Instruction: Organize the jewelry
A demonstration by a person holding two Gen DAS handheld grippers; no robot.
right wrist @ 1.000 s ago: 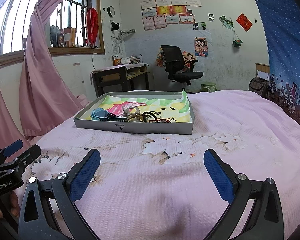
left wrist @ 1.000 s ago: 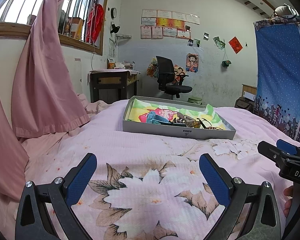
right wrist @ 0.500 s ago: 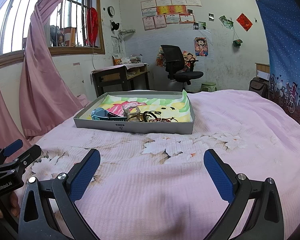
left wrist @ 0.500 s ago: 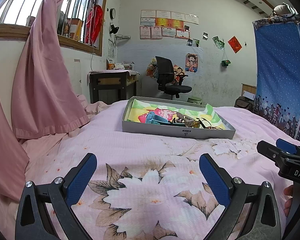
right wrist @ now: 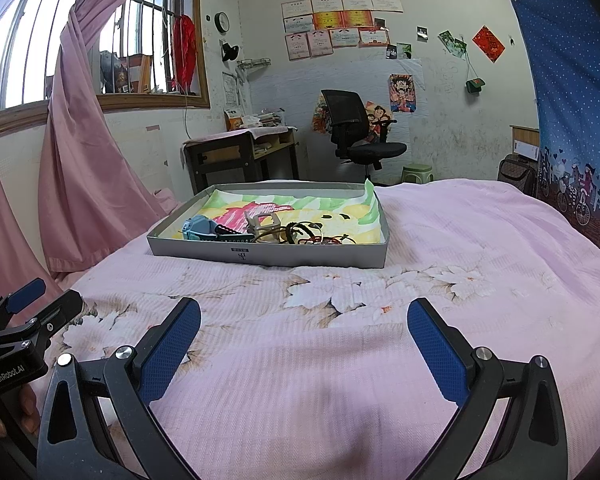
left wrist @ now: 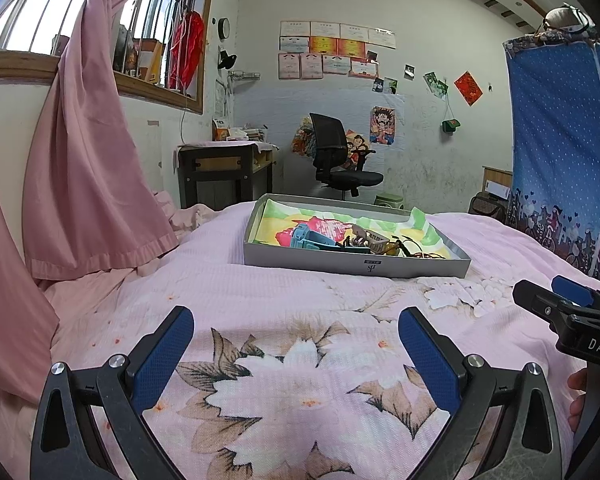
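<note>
Nothing has shifted since earlier: left gripper point(left wrist: 296, 344) and right gripper point(right wrist: 304, 336) hover with fingers spread wide, empty, the jewelry tray point(right wrist: 260, 257) at 12 o'clock on the bed point(right wrist: 460, 240).

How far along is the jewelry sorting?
Nothing looks done: the watch, bracelets and other pieces lie tangled in the tray. Nothing is in hand: the left gripper and right gripper are open above the bedspread, short of the tray. All sorting is left.
</note>
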